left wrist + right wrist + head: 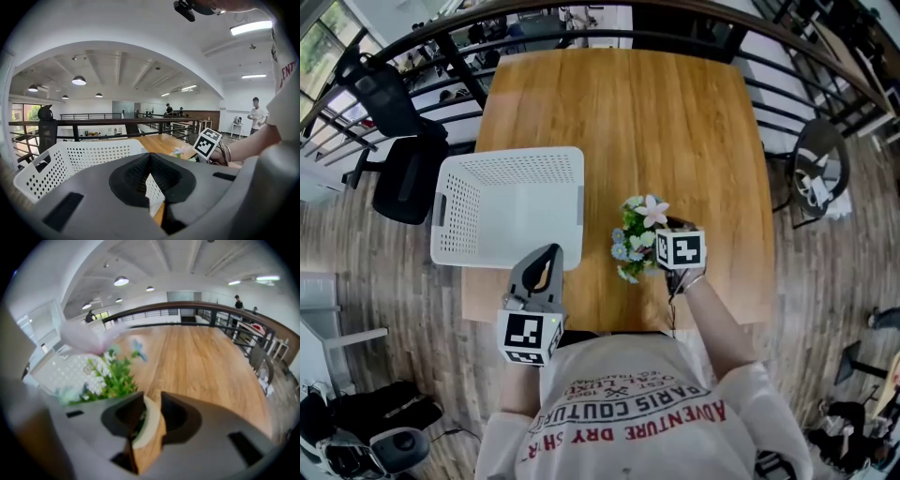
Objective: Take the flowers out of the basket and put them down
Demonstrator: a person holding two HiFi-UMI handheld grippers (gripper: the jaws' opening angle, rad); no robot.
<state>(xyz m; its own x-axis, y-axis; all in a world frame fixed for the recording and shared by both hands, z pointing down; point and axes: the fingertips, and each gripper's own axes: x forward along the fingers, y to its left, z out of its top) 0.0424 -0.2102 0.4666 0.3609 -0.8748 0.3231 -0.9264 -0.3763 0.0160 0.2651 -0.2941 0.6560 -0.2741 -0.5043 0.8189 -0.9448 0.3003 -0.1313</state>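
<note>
Wooden table [675, 122] beside black railing [108, 121], black office chair [405, 173], plank floor [825, 291], ceiling lamps [78, 80].

Your right hand-held gripper [673, 226] is at the flower bouquet [639, 234] on the surface [675, 122], just beside the white basket [511, 211].

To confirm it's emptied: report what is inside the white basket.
Nothing shows inside the white basket; its floor is bare. The left gripper covers part of its near edge. The flowers sit on the table.

One white basket [511, 157], one flower bunch [639, 234], one wooden table [675, 122], two grippers [549, 253] [673, 227].
</note>
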